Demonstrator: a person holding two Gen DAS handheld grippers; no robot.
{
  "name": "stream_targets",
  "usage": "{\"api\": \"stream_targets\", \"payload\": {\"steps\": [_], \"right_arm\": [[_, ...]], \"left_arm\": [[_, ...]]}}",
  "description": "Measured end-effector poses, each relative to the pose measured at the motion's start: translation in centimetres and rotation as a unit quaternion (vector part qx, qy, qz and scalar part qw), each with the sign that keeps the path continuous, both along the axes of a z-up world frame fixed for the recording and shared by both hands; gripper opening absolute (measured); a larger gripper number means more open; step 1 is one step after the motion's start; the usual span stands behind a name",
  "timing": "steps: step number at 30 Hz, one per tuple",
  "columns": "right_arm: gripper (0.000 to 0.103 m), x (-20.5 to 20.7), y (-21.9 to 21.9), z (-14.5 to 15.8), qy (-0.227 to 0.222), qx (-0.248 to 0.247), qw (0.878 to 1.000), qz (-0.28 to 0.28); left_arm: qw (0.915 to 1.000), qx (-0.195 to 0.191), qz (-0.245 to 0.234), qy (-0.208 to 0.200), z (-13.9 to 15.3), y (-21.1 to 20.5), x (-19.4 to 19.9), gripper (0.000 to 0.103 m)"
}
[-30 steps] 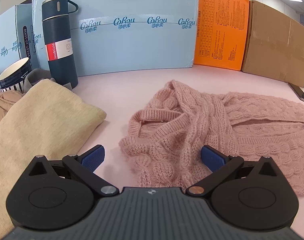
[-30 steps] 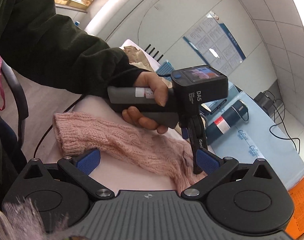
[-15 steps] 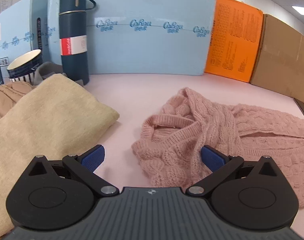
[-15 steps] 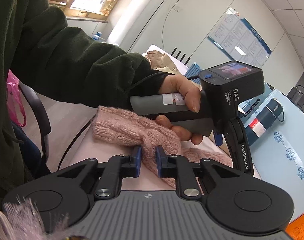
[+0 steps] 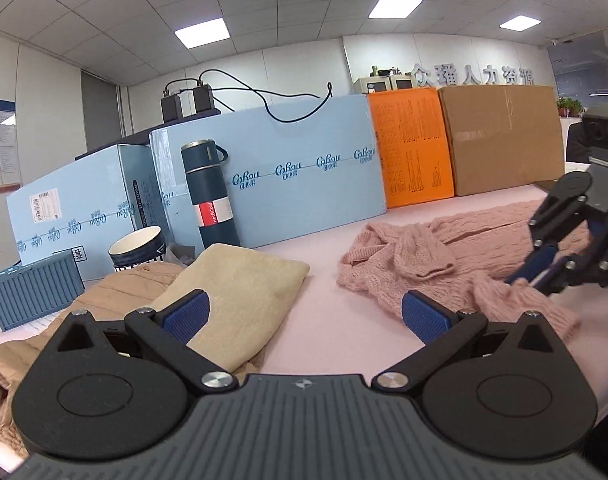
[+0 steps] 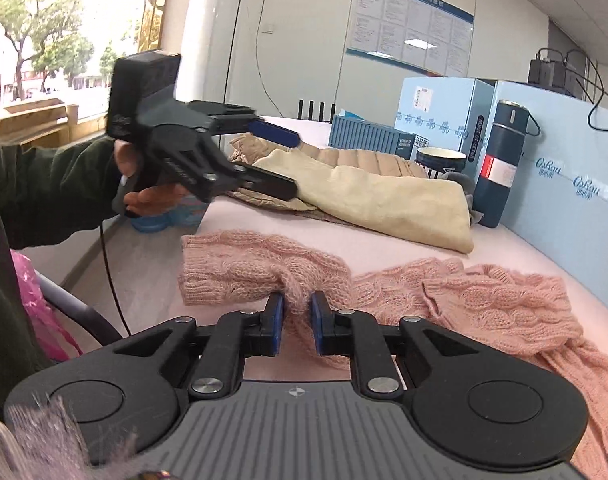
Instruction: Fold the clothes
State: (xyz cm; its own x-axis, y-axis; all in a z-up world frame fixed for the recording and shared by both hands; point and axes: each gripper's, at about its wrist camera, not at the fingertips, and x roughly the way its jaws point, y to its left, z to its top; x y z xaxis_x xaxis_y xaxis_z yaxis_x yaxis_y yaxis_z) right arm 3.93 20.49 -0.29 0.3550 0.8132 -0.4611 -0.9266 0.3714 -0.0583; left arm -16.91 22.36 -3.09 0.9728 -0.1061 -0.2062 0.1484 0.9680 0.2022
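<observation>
A pink cable-knit sweater (image 5: 436, 256) lies crumpled on the pink table (image 5: 336, 332); it also shows in the right wrist view (image 6: 484, 300). My right gripper (image 6: 296, 318) is shut on the sweater's sleeve (image 6: 255, 272) near its cuff, low over the table's front edge. It also shows in the left wrist view (image 5: 534, 270) at the right. My left gripper (image 5: 304, 314) is open and empty, raised above the table between the sweater and a folded cream garment (image 5: 239, 292). It shows in the right wrist view (image 6: 281, 160), held in a hand.
Folded cream and tan garments (image 6: 376, 188) lie at the left. Behind them stand a dark blue thermos (image 5: 211, 196), a striped cup (image 5: 137, 250) and a grey-blue box (image 5: 33, 292). Light blue (image 5: 304, 176), orange (image 5: 410, 152) and brown (image 5: 504, 136) boxes wall the table's back.
My left gripper has lifted and pulled back from the sweater, still open. My right gripper closed on the sleeve half a second ago and has swung round with it.
</observation>
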Motion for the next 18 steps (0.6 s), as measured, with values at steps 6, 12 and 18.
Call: {"api": "stream_targets", "payload": {"steps": [6, 12, 18], "right_arm": [[0.014, 1.1, -1.2, -0.2, 0.052, 0.038, 0.998, -0.016], [0.014, 1.3, -1.0, -0.6, 0.061, 0.033, 0.997, -0.02], [0.022, 1.0, -0.5, -0.8, 0.043, 0.024, 0.999, -0.009]], "left_arm": [[0.9825, 0.171, -0.053, -0.053, -2.1, -5.6, -2.8, 0.103], [0.9482, 0.277, -0.128, -0.09, -3.4, -10.0, -3.0, 0.103], [0.9441, 0.276, -0.159, -0.086, -3.0, -10.9, -2.5, 0.008]]}}
